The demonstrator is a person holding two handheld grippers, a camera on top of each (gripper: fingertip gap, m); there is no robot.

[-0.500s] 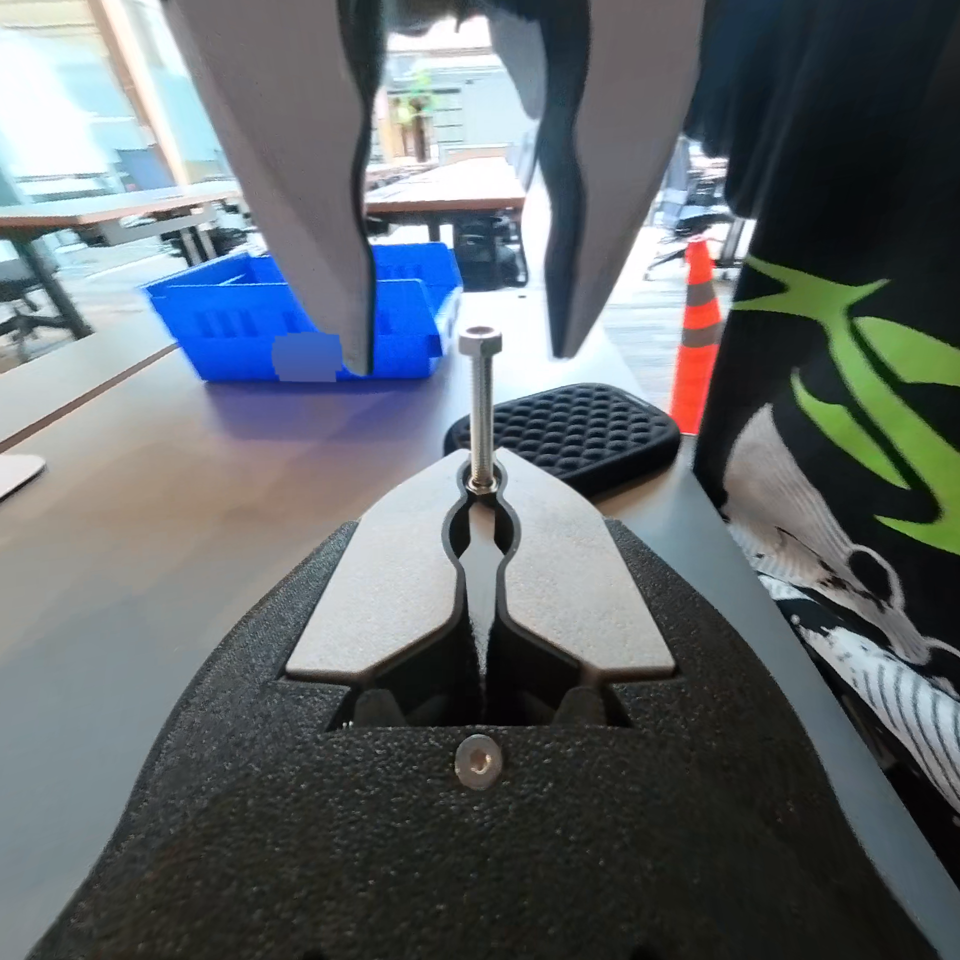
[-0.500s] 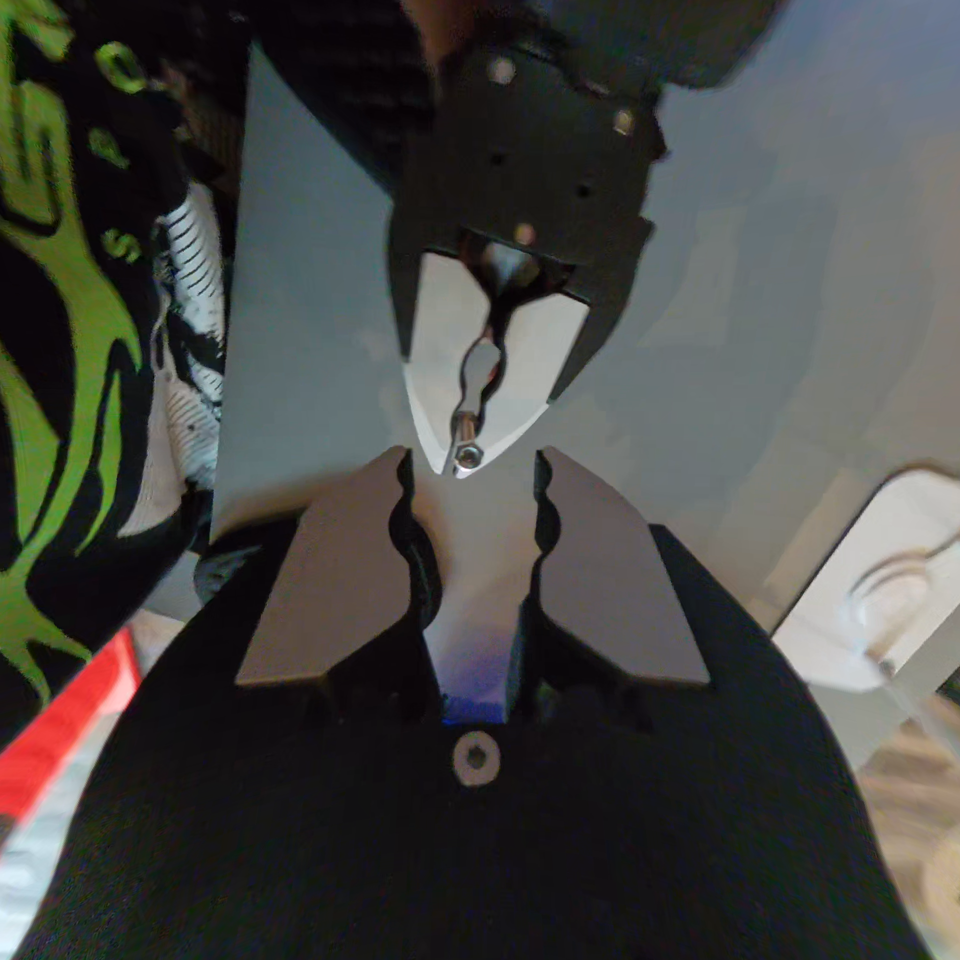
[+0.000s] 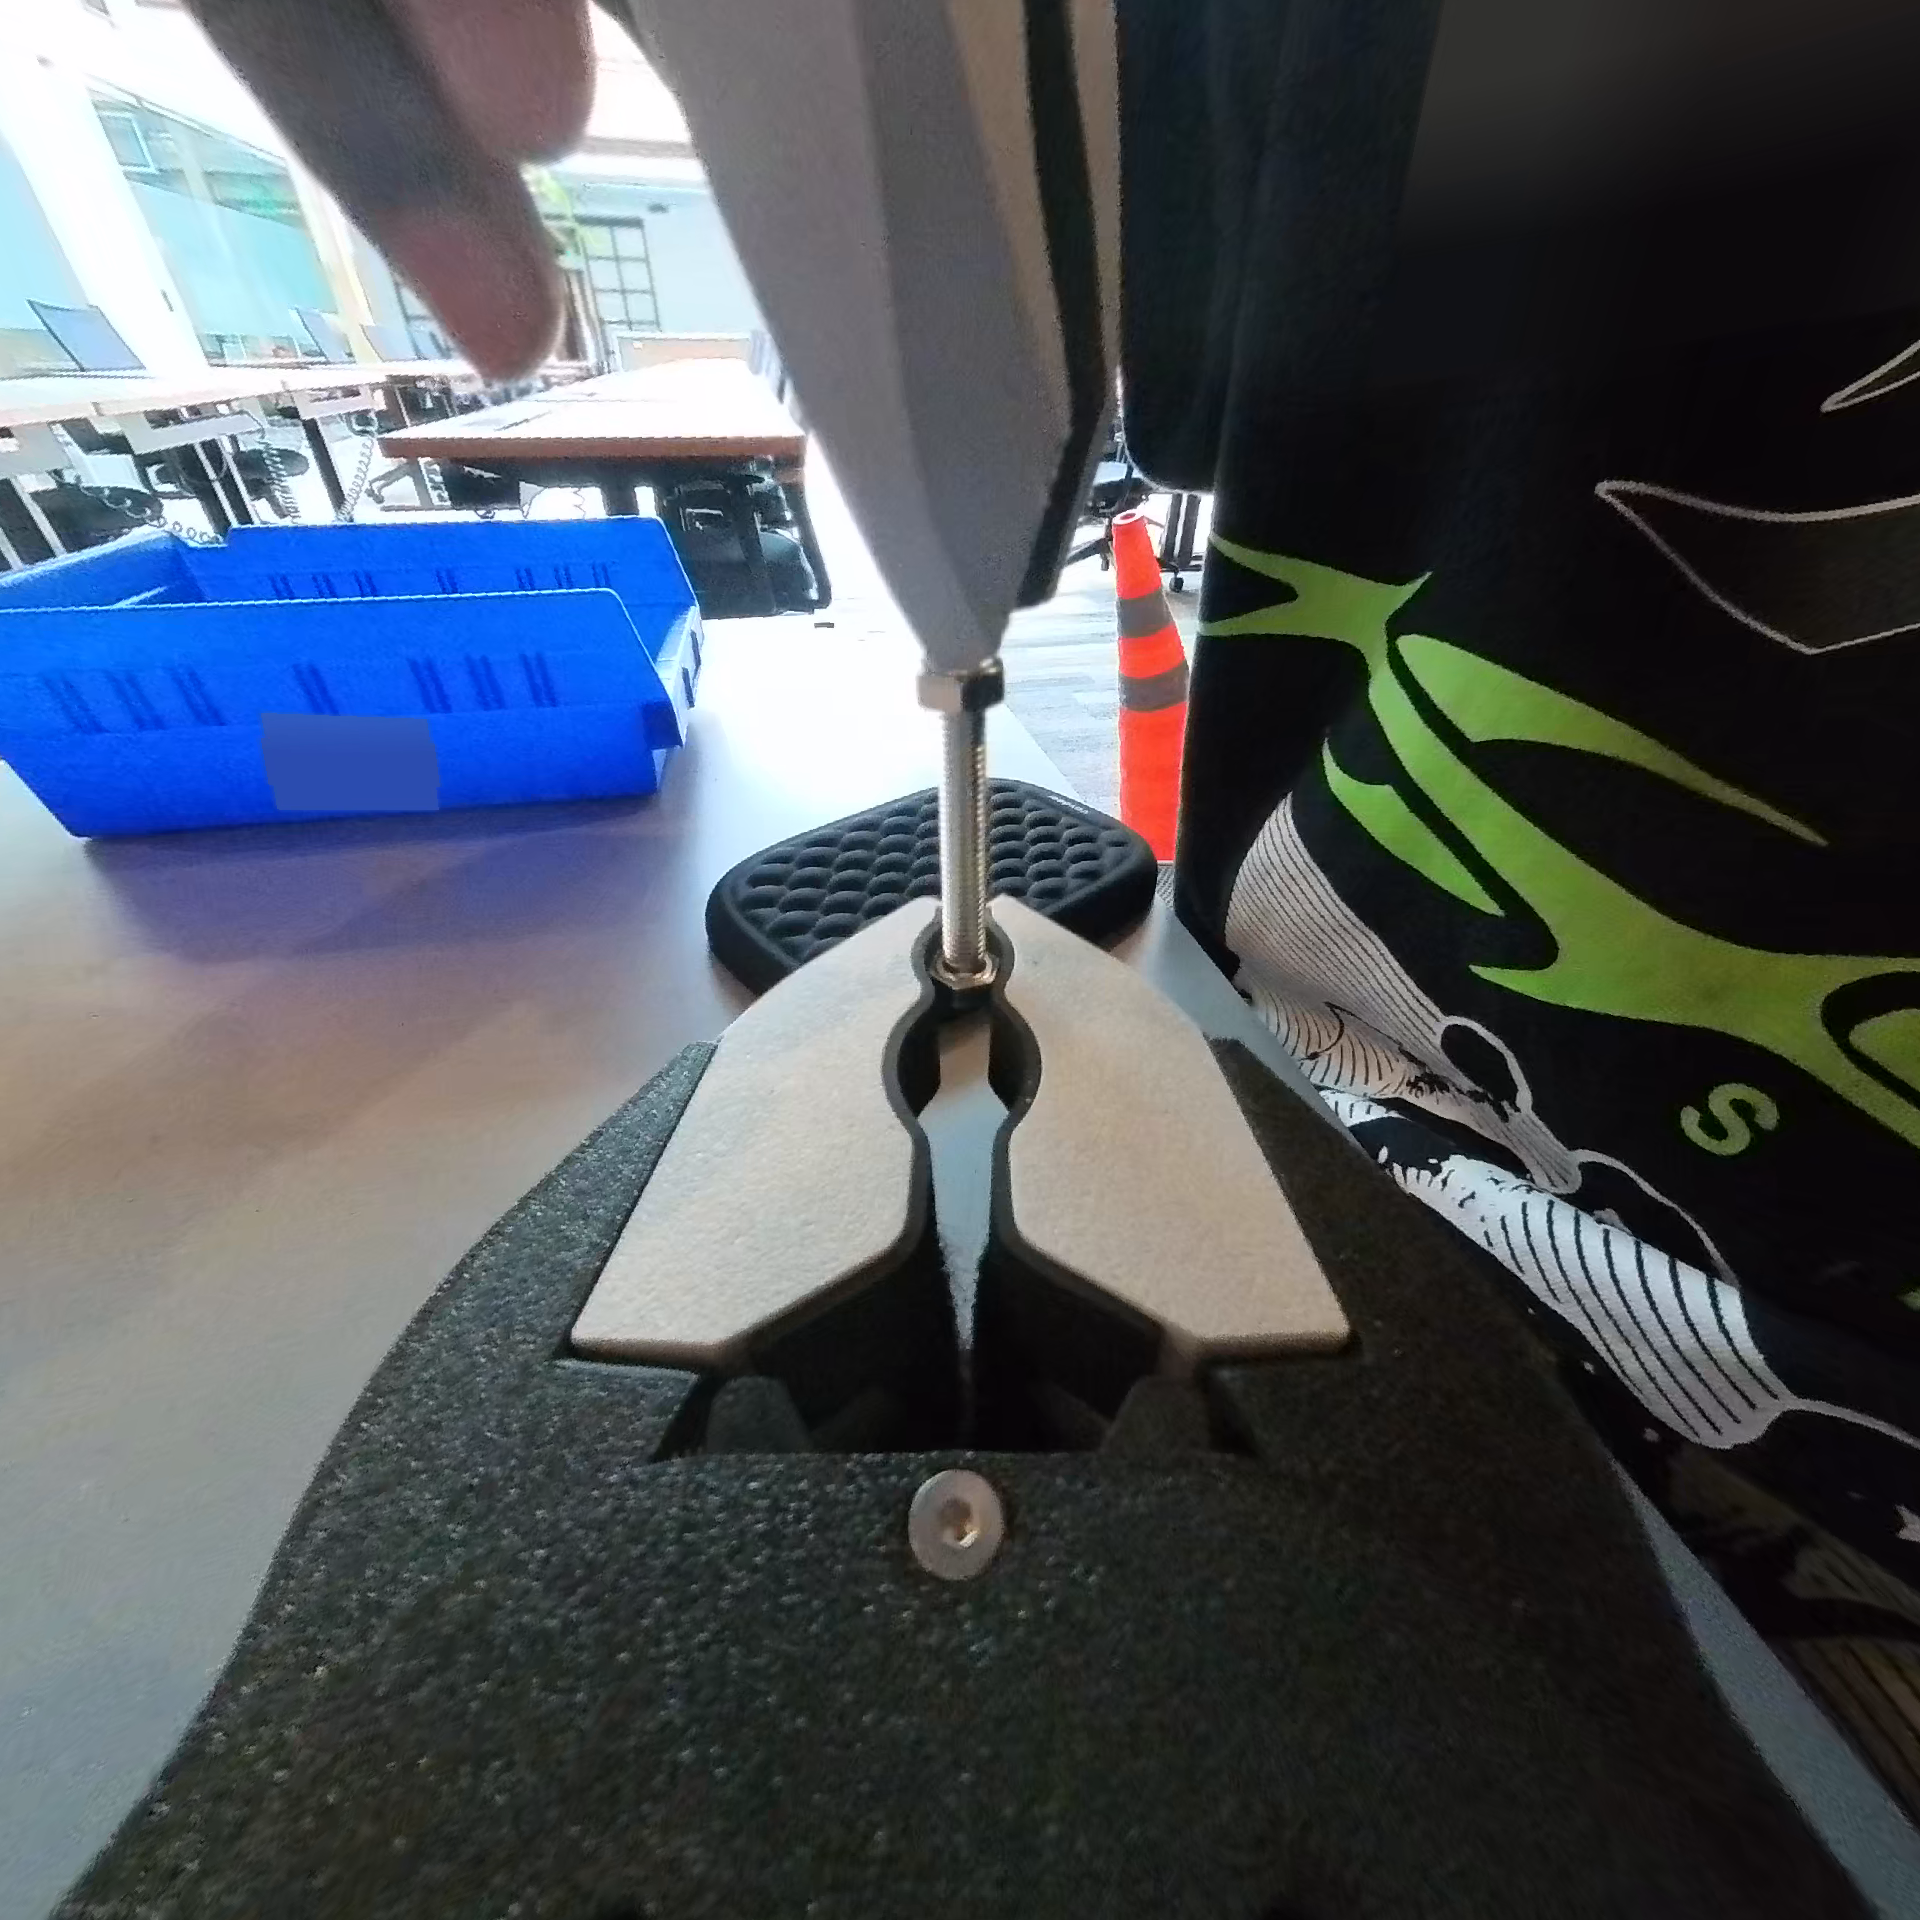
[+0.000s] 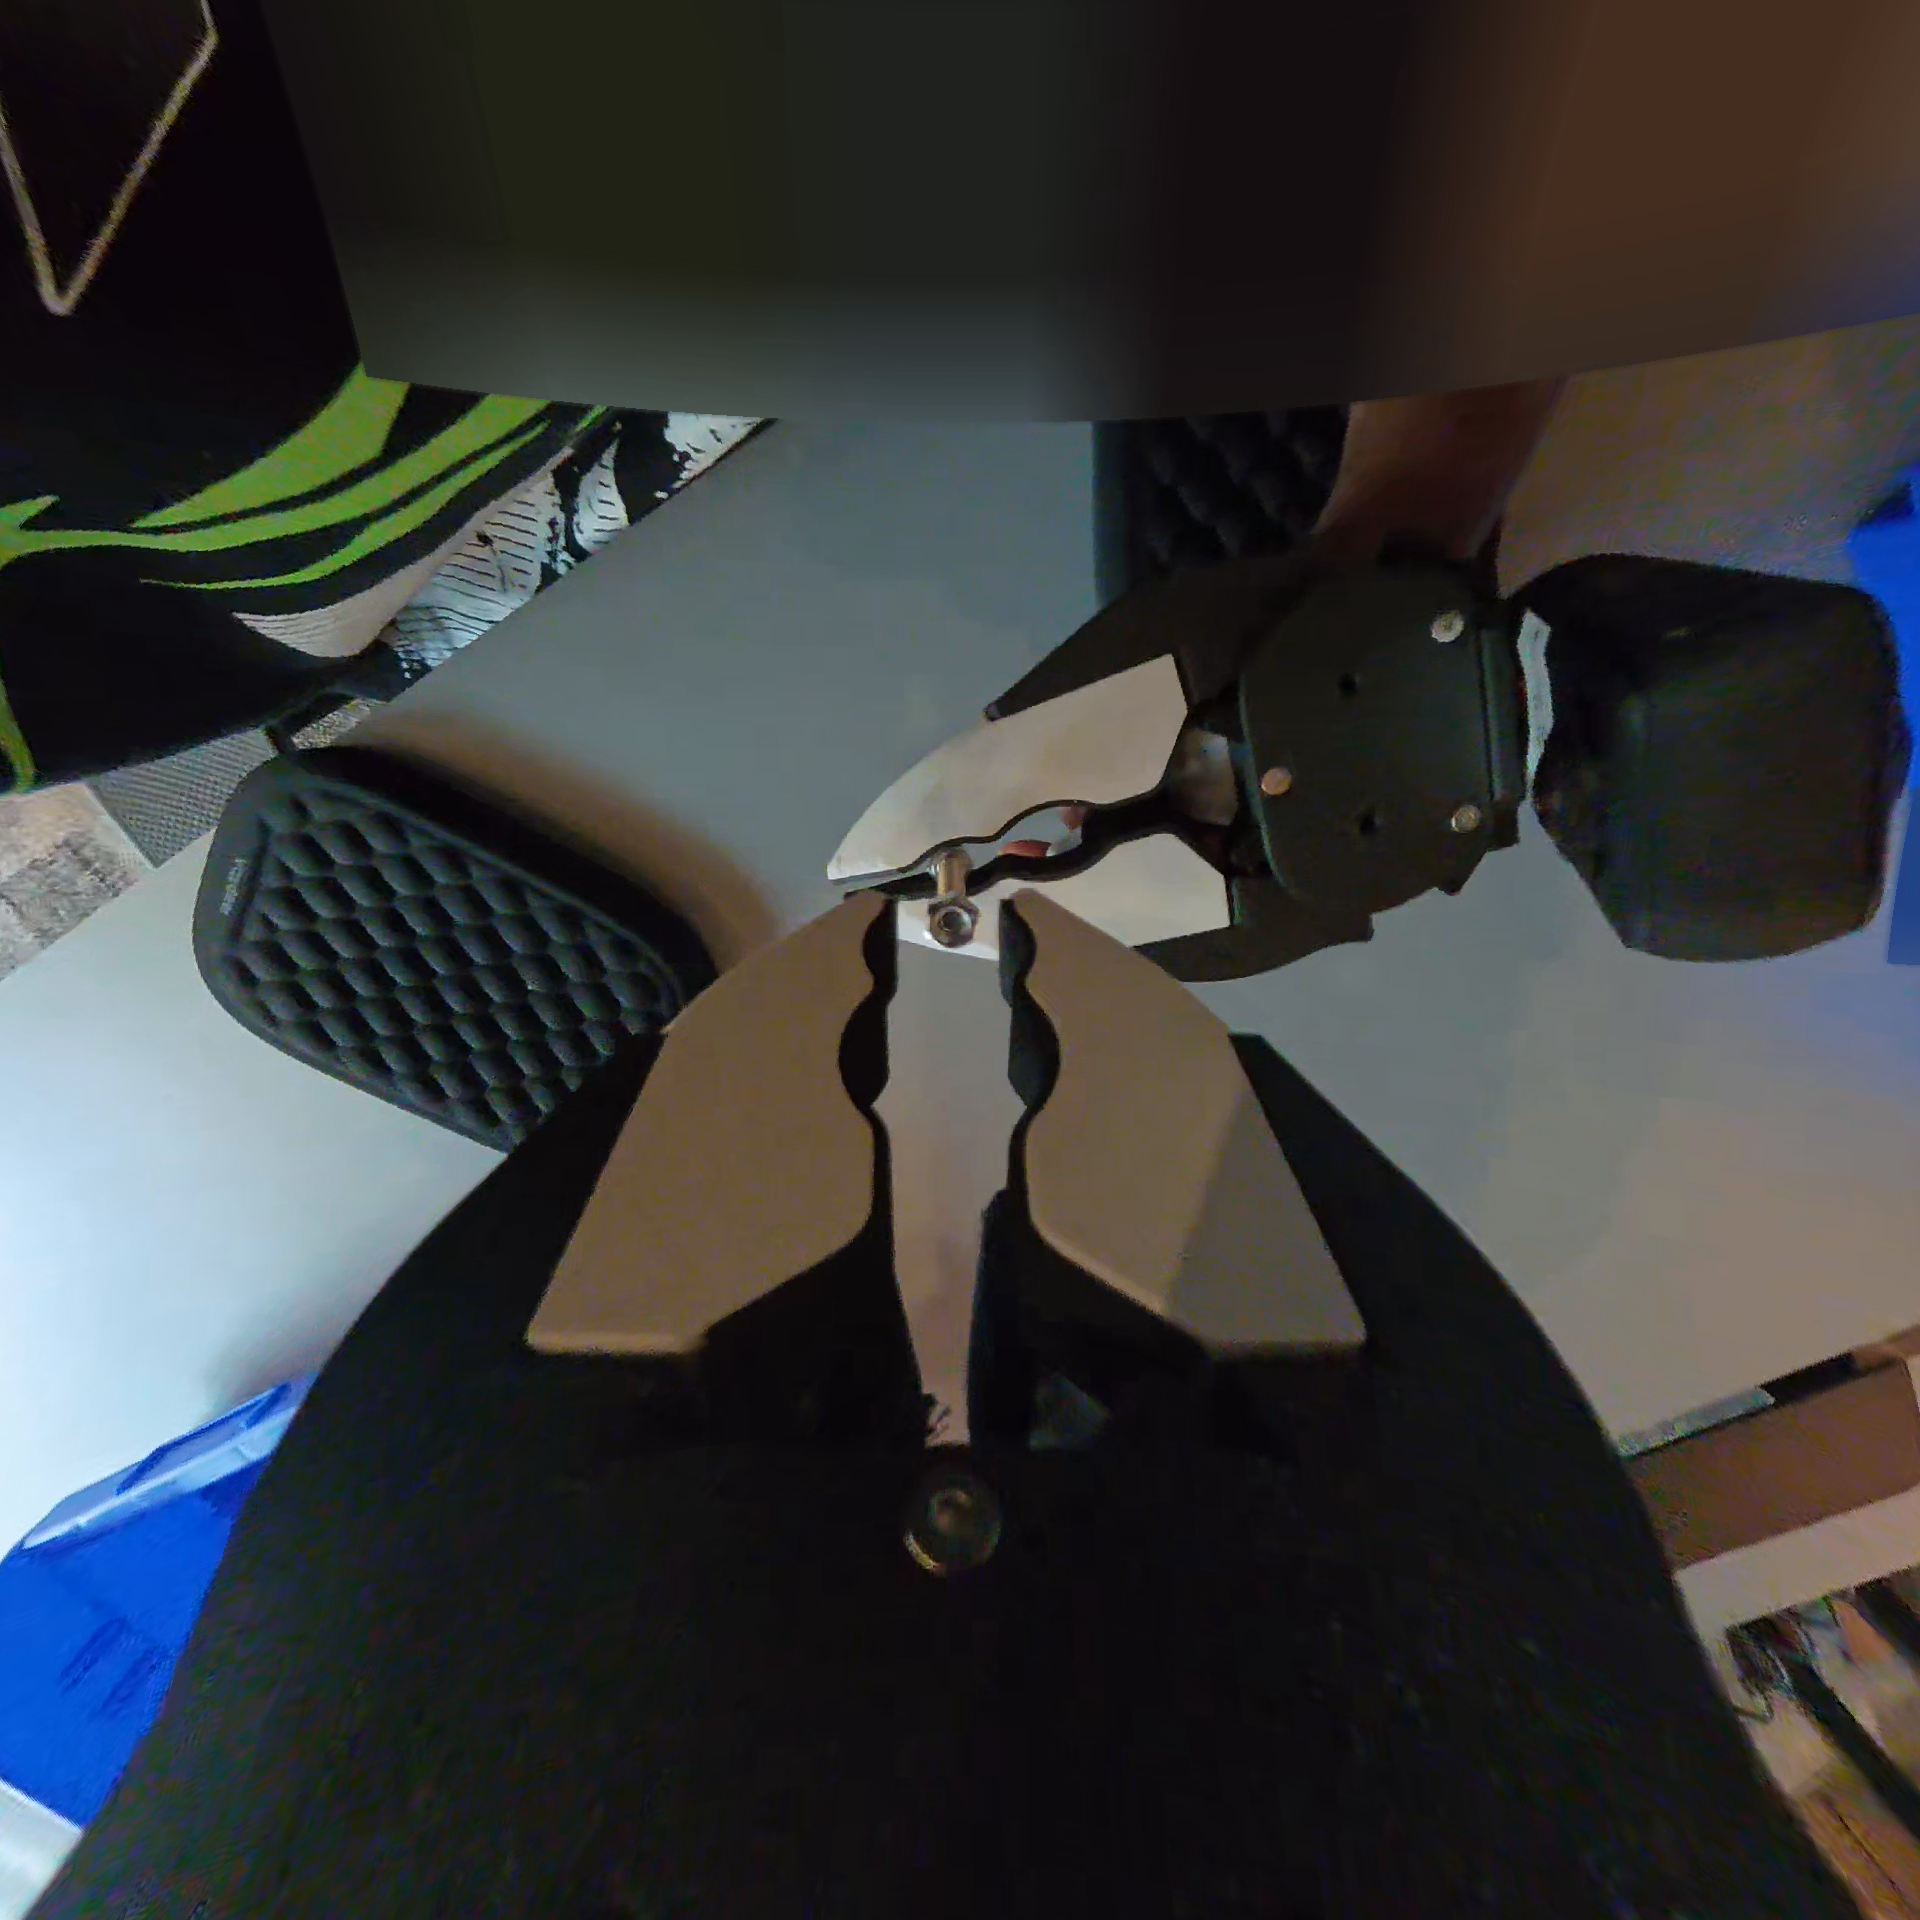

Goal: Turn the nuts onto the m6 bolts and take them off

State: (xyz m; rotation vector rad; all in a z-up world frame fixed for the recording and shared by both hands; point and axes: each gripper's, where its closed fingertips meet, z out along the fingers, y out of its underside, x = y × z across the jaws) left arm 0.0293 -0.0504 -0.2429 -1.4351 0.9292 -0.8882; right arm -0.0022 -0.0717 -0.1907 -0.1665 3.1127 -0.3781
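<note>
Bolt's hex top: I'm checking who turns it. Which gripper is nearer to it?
Right. The right gripper has come from above, and its open fingertips flank the hex top with gaps either side. The left gripper clamps the bolt at its lower end.

silver bolt point(image 3: 964, 821) stands upright (nut point(image 3: 966, 961) at its base).

Left gripper point(image 3: 961, 971) level, jaws clamped around bolt point(image 3: 964, 821). Right gripper point(image 4: 948, 920) pointing down from above, jaws slightly parted beside nut point(image 4: 951, 918), not pressing.
</note>
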